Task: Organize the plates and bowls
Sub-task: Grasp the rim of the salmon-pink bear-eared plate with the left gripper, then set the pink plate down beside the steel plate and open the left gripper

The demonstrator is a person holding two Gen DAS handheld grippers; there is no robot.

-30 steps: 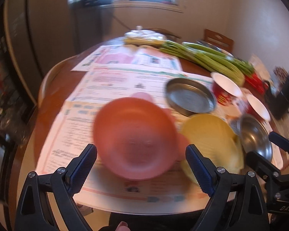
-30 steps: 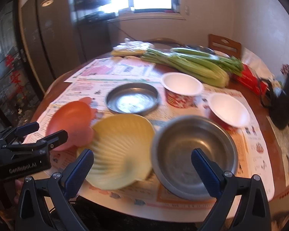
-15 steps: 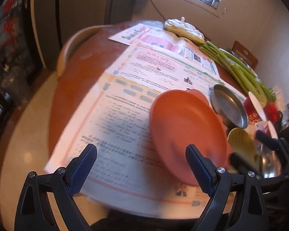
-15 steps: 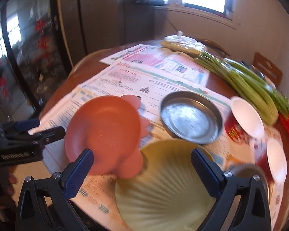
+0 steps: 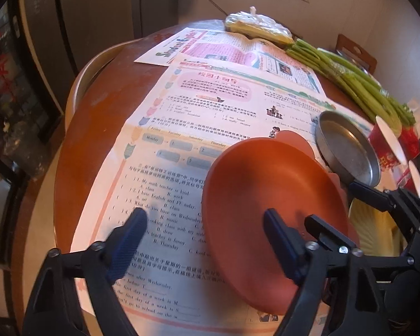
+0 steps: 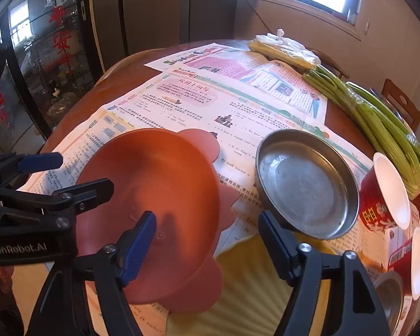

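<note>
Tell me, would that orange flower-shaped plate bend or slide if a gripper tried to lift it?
The orange plate looks like thin smooth plastic, so probably light and fairly stiff. Its glossy surface may slip between the fingers. Its edge overlaps the yellow shell plate, so it could rock when nudged.

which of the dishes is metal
The round steel pan beside the orange plate; the orange and yellow plate look like plastic.
</note>
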